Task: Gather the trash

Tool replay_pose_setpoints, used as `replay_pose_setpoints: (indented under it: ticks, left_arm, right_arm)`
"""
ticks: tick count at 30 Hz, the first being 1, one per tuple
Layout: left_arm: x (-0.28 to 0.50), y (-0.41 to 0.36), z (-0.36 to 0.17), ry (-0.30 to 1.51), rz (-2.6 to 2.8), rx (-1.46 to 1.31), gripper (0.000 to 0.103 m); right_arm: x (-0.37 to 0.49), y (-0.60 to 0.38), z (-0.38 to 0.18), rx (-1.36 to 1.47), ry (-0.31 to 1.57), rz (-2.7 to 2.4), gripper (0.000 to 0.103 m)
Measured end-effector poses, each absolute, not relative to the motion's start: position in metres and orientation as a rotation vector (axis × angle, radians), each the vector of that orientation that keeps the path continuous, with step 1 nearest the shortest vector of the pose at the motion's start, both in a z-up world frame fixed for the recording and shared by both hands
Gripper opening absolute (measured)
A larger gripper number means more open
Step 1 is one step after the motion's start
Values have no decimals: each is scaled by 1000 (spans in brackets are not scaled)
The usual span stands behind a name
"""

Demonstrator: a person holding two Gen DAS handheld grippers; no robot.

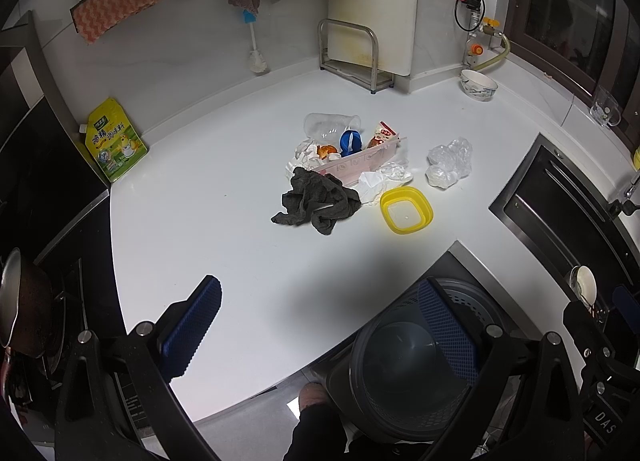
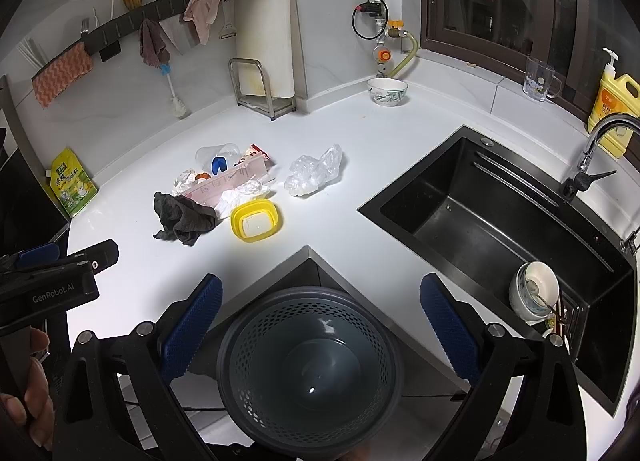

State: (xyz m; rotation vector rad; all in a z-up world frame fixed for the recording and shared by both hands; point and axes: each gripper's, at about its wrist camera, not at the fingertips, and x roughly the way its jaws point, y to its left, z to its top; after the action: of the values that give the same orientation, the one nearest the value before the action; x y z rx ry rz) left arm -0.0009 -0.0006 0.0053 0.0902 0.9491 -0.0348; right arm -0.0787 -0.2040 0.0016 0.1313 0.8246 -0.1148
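Note:
A pile of trash lies mid-counter: a clear plastic bottle, a blue cap, a pink carton, crumpled white tissues, a snack wrapper and a crumpled clear plastic bag. A dark grey cloth and a yellow lid lie beside it. A grey perforated waste basket stands on the floor below the counter corner. My left gripper and right gripper are both open and empty, well short of the pile.
A black sink with a bowl in it is at the right. A yellow seasoning pouch, a cutting board rack, a patterned bowl, a glass mug and a soap bottle line the counter's edges. A stove with a pan is at the left.

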Motion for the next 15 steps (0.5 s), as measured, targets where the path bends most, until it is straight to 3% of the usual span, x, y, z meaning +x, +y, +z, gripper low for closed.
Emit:
replay_pose_setpoints:
  ticks: [15]
  left_arm:
    - [-1, -1, 6, 948, -33, 90, 97]
  right_arm:
    - [-77, -209, 1, 143, 829, -112, 95]
